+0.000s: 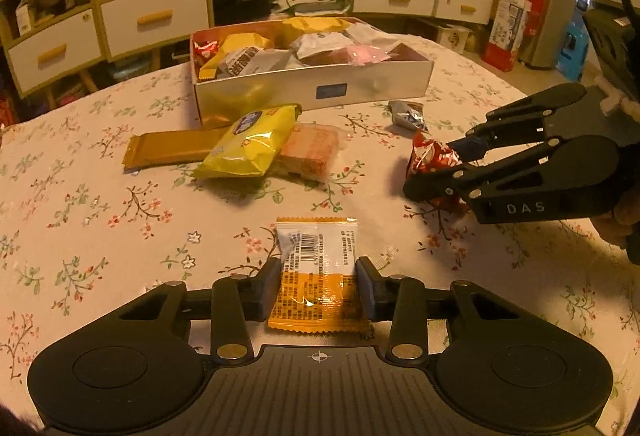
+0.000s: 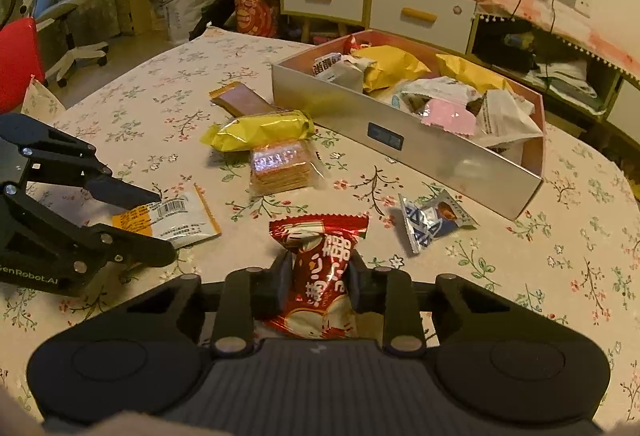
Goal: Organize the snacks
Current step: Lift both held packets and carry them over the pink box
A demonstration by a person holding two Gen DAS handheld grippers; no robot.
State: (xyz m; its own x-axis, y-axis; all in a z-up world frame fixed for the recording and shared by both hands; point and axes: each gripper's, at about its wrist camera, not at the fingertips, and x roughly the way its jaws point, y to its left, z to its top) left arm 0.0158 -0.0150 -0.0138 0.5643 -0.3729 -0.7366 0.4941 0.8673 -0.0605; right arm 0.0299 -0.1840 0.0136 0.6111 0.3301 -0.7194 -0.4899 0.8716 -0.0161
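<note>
1. Left claw [image 1: 318, 286]: pressed against both side edges of the flat orange-and-white foil snack sachet [image 1: 316, 268], which lies on the floral-cloth tabletop [image 1: 100, 196]. The jaws pinch it across its width, near the orange end.
2. Right claw [image 2: 319, 282]: pinched tightly on the red-and-white crinkled foil candy packet [image 2: 316, 276]. The packet bulges between the jaws, and its twisted upper end stands clear above them.
3. Destination, by judgement: the long white open-topped cardboard box [image 2: 400, 140] at the far side of the tabletop, already part-filled with mixed wrappers.
4. Loose items not yet stowed: a yellow glossy crisp bag [image 1: 244, 144], a brown flat wrapped bar [image 1: 172, 152] under it, a clear-wrapped stack of pink-orange crackers [image 1: 312, 152] and a silver-blue small foil wrapper [image 2: 432, 220].
5. Handling, sachet: likely very light, thin and limp. The foil looks slippery, so an edge-on hold may buckle it. A grip across the flat faces, near a crimped seam, should hold more securely.
6. Handling, candy packet: likely light and soft, with air inside. Excess pressure may crush the contents. The crimped end gives a firmer hold.
7. Handling, crackers: probably brittle. Take hold across the stack's sides, gently.
</note>
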